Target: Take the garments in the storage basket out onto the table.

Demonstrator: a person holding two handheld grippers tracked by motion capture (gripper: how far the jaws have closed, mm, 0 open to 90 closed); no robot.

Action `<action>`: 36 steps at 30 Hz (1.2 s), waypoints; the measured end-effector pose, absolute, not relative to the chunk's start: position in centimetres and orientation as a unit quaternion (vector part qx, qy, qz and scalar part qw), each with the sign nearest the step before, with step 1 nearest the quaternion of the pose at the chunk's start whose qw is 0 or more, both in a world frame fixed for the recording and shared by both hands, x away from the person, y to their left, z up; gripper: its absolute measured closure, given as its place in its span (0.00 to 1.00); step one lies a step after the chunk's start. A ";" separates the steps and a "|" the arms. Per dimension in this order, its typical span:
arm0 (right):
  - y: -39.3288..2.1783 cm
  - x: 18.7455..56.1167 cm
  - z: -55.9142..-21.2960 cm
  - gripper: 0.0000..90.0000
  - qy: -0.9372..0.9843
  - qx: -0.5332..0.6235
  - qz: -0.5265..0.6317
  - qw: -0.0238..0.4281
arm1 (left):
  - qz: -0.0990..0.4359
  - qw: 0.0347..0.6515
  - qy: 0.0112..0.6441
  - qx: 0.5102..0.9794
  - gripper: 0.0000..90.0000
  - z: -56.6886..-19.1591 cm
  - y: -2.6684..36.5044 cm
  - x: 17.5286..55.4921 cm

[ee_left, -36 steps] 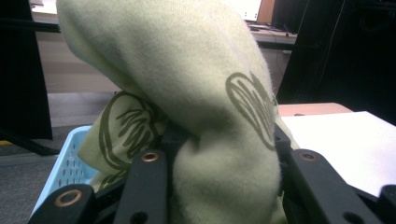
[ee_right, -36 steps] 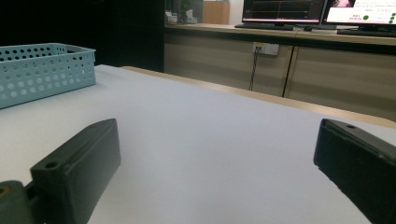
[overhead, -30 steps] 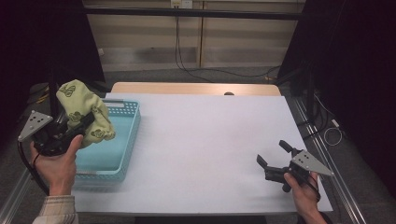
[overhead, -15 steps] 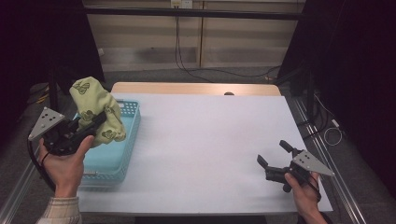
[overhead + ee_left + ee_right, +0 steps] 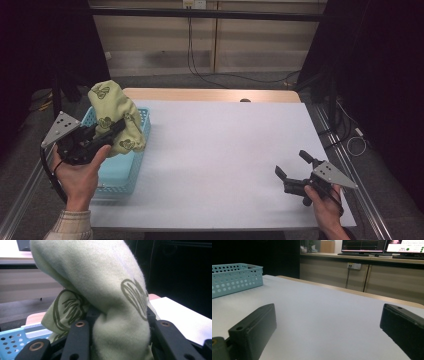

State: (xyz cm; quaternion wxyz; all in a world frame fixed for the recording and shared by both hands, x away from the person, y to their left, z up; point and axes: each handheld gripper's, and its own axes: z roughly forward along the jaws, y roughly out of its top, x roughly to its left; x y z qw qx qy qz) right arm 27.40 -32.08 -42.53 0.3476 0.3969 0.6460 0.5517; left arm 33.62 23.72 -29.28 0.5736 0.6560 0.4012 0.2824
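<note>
A dim room with wood-panelled cabinets and trailing cables at the back frames a white counter [image 5: 230,160] under the overhead camera. At the left of the frame, the person's left hand [image 5: 80,172] lifts the left claw [image 5: 116,127], its black jaws clamped on a bunched pale-green cloth [image 5: 116,117] printed with olive leaf motifs. The cloth hangs in the air above the far end of a light-blue perforated basket [image 5: 125,172] that sits along the counter's left edge; its lower folds droop toward the basket's right rim. In the left gripper view the fabric [image 5: 100,290] bulges up between the two jaws and spills over them, with a corner of the basket [image 5: 15,340] at lower left. The middle of the counter lies bare. At the lower right of the frame, the right hand [image 5: 325,207] rests the right claw [image 5: 292,167] low over the counter, jaws spread wide with nothing between them, as the right gripper view confirms.

The risk from here looks to be the loose lower folds: they could snag on the basket rim and drag or tip the light basket as the cloth travels rightward. A grip on a thick bunch rather than an edge may also let the fabric slide free mid-carry.
</note>
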 end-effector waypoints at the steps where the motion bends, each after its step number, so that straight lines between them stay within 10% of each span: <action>1: -32.0 27.4 -42.5 0.00 0.646 0.396 0.553 0.345 | 0.283 0.573 0.399 0.657 0.70 -29.4 23.5 33.8; 36: -32.1 27.1 -42.5 0.00 0.644 0.397 0.552 0.349 | 0.216 0.586 0.353 0.696 0.70 -30.2 14.2 37.7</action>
